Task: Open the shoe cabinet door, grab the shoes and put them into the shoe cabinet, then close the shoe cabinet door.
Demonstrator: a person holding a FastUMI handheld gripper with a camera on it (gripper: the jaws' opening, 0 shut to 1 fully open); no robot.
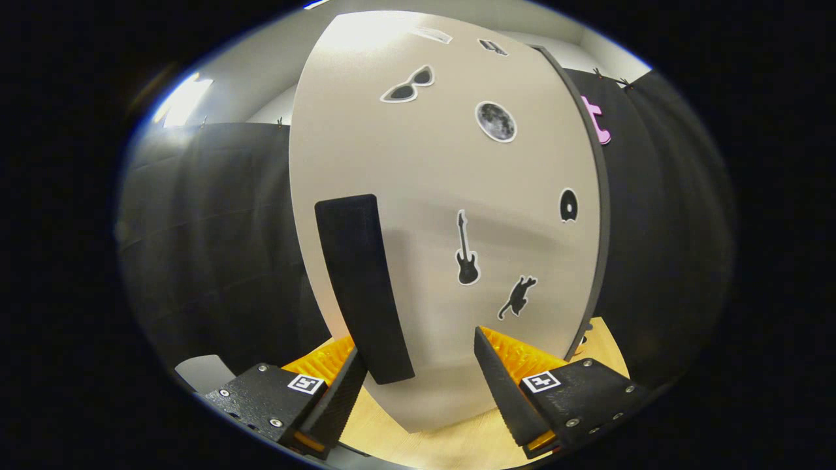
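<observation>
At the near edge of my view, at about six o'clock, the gripper (418,385) has its two fingers spread wide, with a broad gap between them. The left fingertip (343,391) sits right up against the lower end of the dark vertical handle (362,287), seemingly touching it on its left side; I cannot tell for sure whether there is real contact. The right fingertip (499,385) stands well clear of the handle, so nothing is clamped between the fingers. It hangs just in front of the door panel.

Below and between the fingers I see a strip of light wooden surface (457,444), running under the door's lower edge.

Just ahead, taking up the centre, is the shoe cabinet door (431,196), a pale beige panel with a dark edge along its right side. The handle is mounted on it at about seven o'clock from the panel's centre. Stickers are scattered over the panel: a guitar (466,251) just right of the handle, a cat (518,297) at about five o'clock from it, a small dark rounded shape (568,205) near the right edge, a moon (496,121) higher up, and sunglasses (408,85) at about eleven o'clock from the moon.

Beyond the door, black cloth (209,248) hangs on both sides, and a pale wall (261,65) shows above it.
</observation>
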